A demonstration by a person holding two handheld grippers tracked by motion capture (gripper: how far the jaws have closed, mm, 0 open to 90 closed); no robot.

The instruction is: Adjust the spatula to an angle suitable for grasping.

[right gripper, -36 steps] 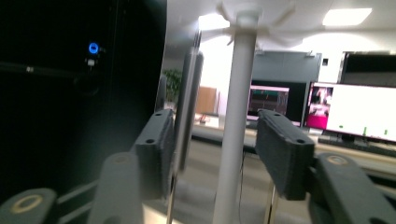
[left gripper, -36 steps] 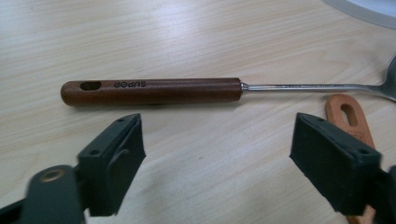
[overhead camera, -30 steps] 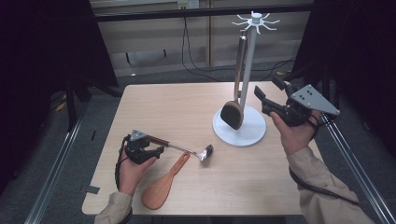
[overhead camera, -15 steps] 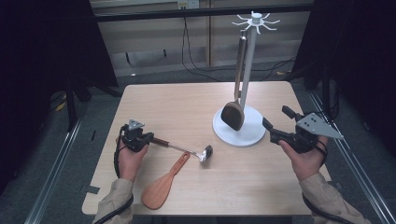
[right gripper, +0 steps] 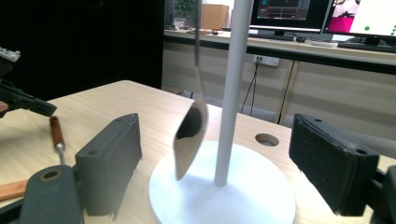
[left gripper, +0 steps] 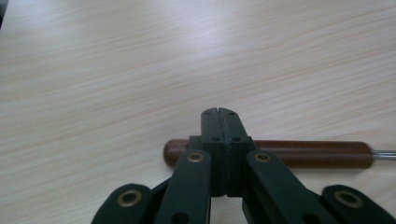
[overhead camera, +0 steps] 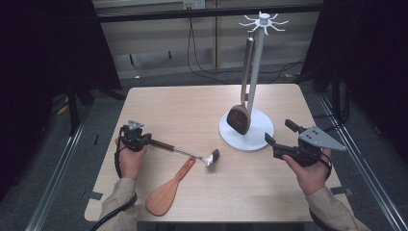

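Near the table's (overhead camera: 144,103) left edge, the left gripper (overhead camera: 138,140) is fully closed above the ladle (overhead camera: 185,151) handle, holding nothing; beside the rack (overhead camera: 248,131), the right gripper (overhead camera: 279,139) has just been opening, empty.

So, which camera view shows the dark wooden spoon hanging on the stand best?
The high view: the dark spoon shows whole, from the hook down to its bowl over the white stand. The right gripper view gives its bowl close up, slightly blurred, with the handle's top cut off.

tabletop (overhead camera: 183,103): pale wood grain, squarish
rack base (overhead camera: 260,137): white disc, right of centre (pole upright)
ladle (overhead camera: 185,151): lying left of the base
spatula (overhead camera: 169,191): wooden, near front edge
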